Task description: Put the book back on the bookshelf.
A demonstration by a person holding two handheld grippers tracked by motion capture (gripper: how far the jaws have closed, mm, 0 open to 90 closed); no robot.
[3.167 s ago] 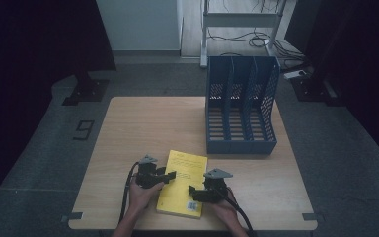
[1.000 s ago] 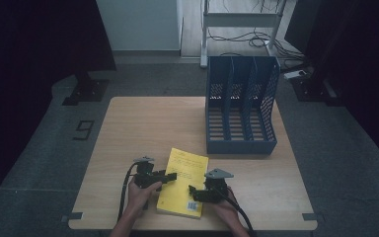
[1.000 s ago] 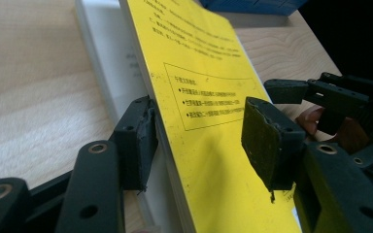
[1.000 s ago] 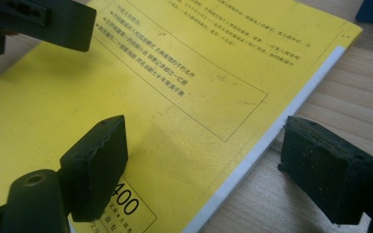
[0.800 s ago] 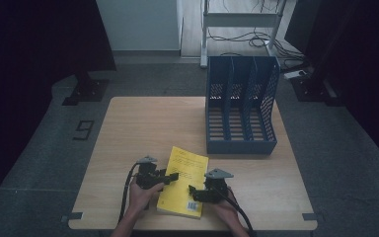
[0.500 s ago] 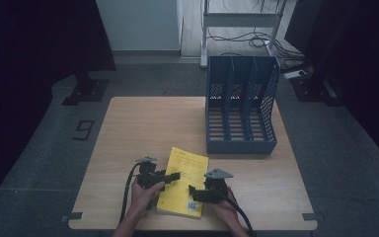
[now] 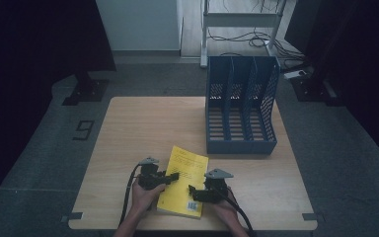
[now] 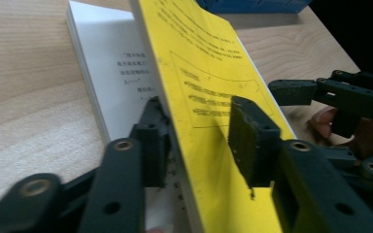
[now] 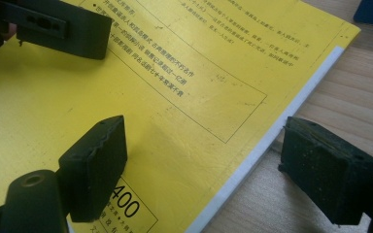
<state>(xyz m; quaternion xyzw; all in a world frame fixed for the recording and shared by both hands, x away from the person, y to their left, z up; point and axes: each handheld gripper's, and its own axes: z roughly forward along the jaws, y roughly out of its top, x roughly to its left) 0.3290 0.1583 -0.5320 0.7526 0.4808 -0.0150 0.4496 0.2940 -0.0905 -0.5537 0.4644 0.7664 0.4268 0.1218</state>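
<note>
Because the left tool (image 8: 194, 141) has just been closing and now pinches only the lifted yellow cover (image 8: 209, 87) of the book (image 7: 183, 180), which lies at the near edge of the bench (image 7: 143, 123), a hard pull could bend or tear it. The right tool (image 9: 223, 170) stands wide over the book's other edge, holding nothing. If it pushes sideways, the book could slide off the bench, far short of the blue file rack (image 7: 242, 106).
</note>
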